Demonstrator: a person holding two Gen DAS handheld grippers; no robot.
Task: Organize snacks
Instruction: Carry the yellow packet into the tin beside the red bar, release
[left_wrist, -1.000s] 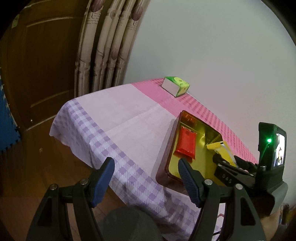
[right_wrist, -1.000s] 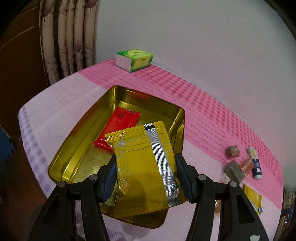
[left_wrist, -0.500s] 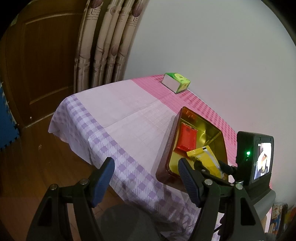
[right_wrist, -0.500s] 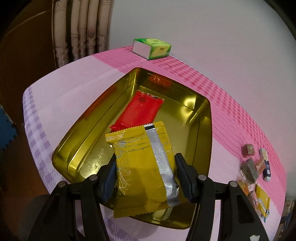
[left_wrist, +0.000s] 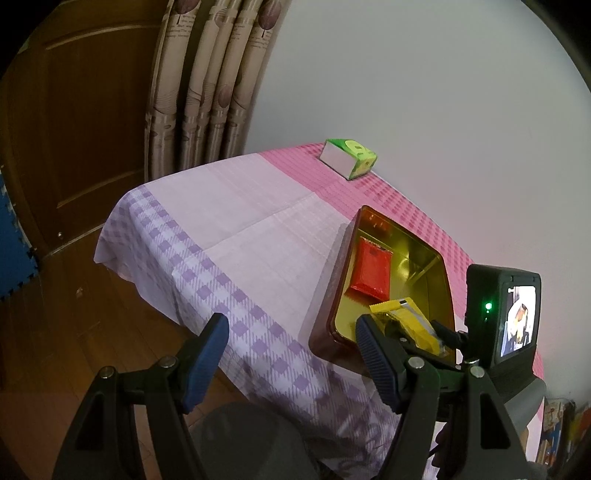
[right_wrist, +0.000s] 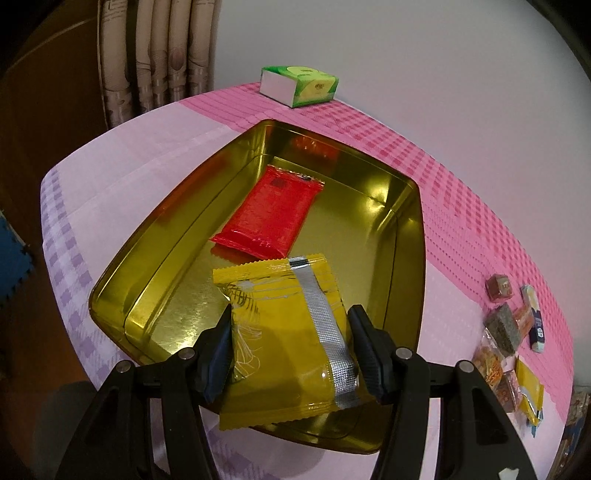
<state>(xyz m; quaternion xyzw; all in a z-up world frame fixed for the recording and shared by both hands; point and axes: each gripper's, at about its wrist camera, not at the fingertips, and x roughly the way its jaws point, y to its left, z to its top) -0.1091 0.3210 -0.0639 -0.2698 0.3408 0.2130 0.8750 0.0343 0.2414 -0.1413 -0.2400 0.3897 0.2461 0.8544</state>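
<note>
Since the earlier frames the right gripper (right_wrist: 291, 350) has come lower over the gold tin (right_wrist: 406, 280), so that in the right wrist view the tin fills more of the picture and the red packet (right_wrist: 269, 218) lies fully in sight beyond the yellow packet (right_wrist: 291, 343). The left gripper (left_wrist: 291, 358) has kept its place off the near left edge of the desk (left_wrist: 236, 221); in its view the right gripper (left_wrist: 443, 343) and its lit screen have shifted a little toward the tin (left_wrist: 336, 280).

The left fingers (left_wrist: 207, 354) stand well apart with nothing between them and touch nothing; they hang over the checked cloth's overhang, with the tin off to their right.

The right fingers (right_wrist: 364, 347) are closed on the yellow packet, one pad pressing each long side. The packet sits tilted over the near end of the tin, its far edge above the tin's floor and its near edge past the near rim. Whether it touches the floor cannot be told. The red packet lies flat on the tin's floor just beyond it, apart from the fingers.

A green box (right_wrist: 299, 85) stands at the far edge of the desk. Small wrapped snacks (right_wrist: 509, 332) lie loose near the right edge.
</note>
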